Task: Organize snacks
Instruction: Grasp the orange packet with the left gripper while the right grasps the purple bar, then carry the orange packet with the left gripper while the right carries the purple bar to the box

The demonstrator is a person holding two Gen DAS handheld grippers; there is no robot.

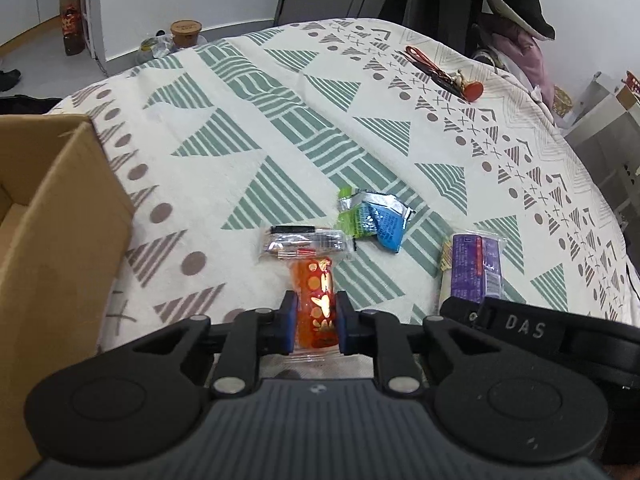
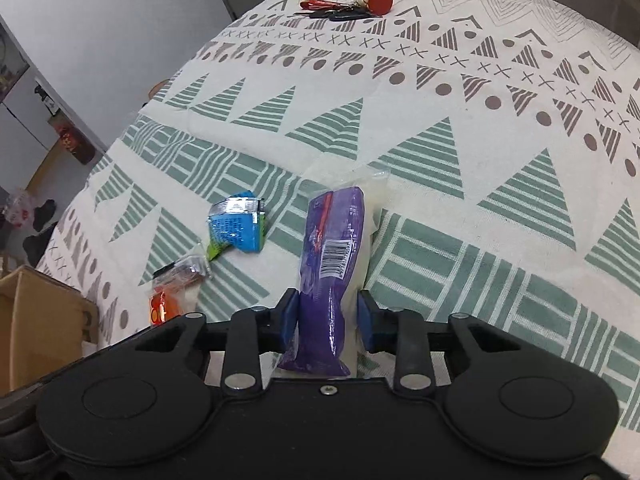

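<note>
My left gripper (image 1: pixel 316 320) is clamped on an orange-red clear-wrapped snack packet (image 1: pixel 316 300). My right gripper (image 2: pixel 327 320) has its blue pads (image 2: pixel 289 316) around a purple plastic snack pouch with a barcode (image 2: pixel 332 264); the left pad touches, while the right pad seems to meet only loose wrapper. That thin hold could let the pouch slip, I judge. Both packets extend forward from my fingers over the patterned cloth (image 2: pixel 440 208). The brown cardboard box (image 1: pixel 48 220) sits left of my left gripper; a crumpled blue-and-green foil packet (image 1: pixel 376 216) lies ahead.
</note>
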